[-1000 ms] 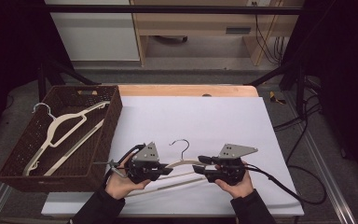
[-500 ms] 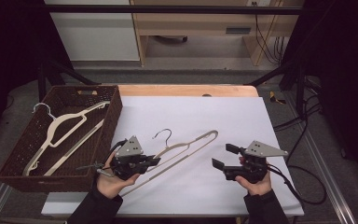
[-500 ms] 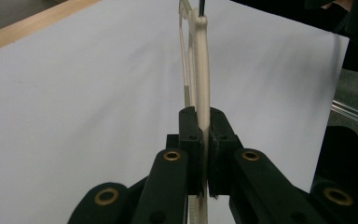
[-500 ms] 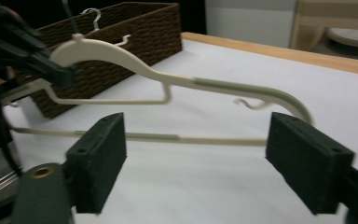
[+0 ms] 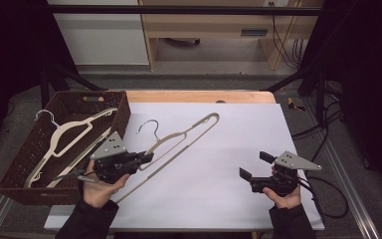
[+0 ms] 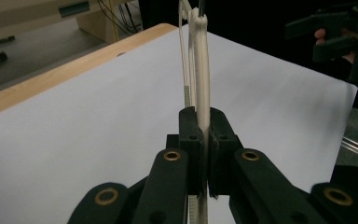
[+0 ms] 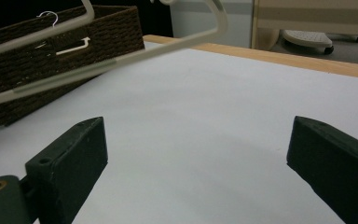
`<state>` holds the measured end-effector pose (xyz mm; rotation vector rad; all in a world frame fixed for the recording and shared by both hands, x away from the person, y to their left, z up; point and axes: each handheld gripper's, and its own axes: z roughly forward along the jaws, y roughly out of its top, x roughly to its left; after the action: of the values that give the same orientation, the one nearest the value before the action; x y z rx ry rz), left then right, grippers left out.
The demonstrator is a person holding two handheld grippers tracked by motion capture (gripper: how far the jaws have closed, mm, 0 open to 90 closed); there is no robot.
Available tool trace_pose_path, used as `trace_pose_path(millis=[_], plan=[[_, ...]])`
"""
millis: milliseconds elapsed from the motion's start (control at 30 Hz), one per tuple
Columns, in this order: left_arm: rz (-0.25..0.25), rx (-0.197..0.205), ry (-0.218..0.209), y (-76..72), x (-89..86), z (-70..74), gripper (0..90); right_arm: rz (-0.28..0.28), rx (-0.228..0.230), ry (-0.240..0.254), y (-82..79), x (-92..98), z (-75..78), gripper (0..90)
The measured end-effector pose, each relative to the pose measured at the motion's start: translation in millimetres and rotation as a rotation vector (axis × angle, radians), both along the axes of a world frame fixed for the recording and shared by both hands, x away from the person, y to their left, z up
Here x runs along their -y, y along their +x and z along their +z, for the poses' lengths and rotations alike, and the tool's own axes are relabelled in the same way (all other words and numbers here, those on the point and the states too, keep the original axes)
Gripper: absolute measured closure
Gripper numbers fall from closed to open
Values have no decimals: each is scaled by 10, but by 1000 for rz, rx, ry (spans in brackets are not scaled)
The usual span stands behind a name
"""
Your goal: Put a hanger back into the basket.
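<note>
Hanger (image 5: 179, 139) swung toward basket (image 5: 122, 107) edge

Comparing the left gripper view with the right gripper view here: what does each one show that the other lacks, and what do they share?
Left gripper view alone: the left gripper shut on the cream hanger, seen edge-on, and farther off the right gripper in a hand.

Right gripper view alone: its own fingers standing wide apart with nothing between them, having just been opening, and the brown wicker basket with another hanger inside.

Both: the held hanger, the white table cover and the wooden table edge.
</note>
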<state>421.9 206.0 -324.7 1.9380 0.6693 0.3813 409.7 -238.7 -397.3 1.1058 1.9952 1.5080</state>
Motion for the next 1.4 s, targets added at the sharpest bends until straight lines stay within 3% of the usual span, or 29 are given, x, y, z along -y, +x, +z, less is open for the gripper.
trace_pose_path(millis=[200, 400, 767, 1033, 1400], plan=[[19, 15, -30, 60, -171, 208, 863, -16, 6, -4, -13, 29, 12, 34], [42, 25, -16, 157, -319, 416, 863, -49, 15, 13, -29, 101, 28, 20], [81, 45, -15, 318, -773, 698, 863, -73, 23, 11, -48, 174, 46, 13], [136, 44, 22, 473, -1145, 748, 863, -71, 20, 2, -45, 169, 42, 13], [196, 30, 51, 670, -1589, 664, 863, -69, 13, 0, -41, 167, 34, 12]])
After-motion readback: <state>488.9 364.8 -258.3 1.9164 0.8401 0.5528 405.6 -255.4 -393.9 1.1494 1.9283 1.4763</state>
